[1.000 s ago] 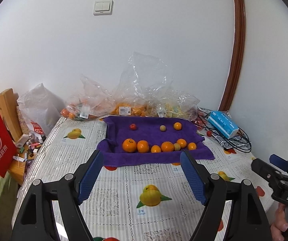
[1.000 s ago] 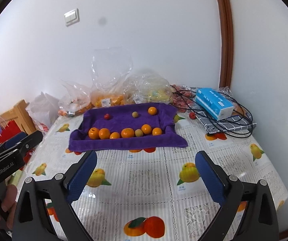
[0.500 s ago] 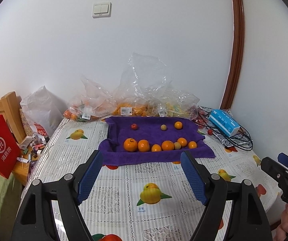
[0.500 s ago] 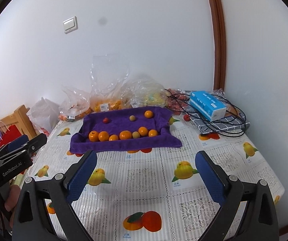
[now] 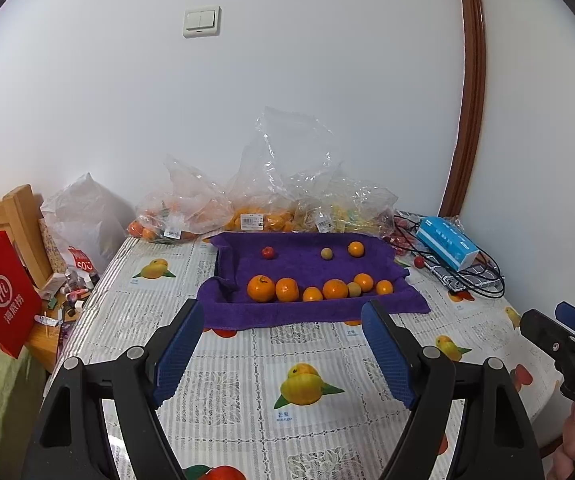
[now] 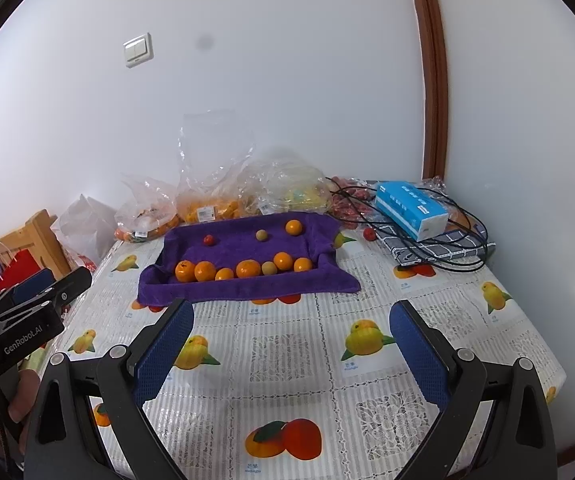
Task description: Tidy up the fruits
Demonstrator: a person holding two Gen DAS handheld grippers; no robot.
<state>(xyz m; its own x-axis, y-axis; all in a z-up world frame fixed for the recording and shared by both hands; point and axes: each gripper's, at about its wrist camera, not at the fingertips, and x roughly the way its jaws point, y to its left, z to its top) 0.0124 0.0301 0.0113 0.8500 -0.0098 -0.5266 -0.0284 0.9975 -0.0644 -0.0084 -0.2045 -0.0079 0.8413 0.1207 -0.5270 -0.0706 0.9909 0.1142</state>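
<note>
Purple terry cloth, rumpled into a shallow tray shape, lay at the far half of the fruit-printed plastic tablecloth in my left tong's view. Seven small fruits sat in a row along its near fold, the biggest round orange mandarin at the left end and a dull yellow-green ball among the oranges. Behind them lay a small red fruit, another pale ball and one more orange. My left tongs stood wide, blue pads apart with nothing between them, well short of the cloth. Clear crinkled plastic bags against the white wall hid most of their fruit; I could only make out orange and yellow through the film. The other tool showed cut off at the right edge.

From my right tongs, also spread wide and empty, the same cloth lay ahead and slightly left. The blue tissue box rested on a checked cloth under tangled black cable, which covered part of a pile of red fruit too small to name. My left hand was half hidden behind its black handle.
</note>
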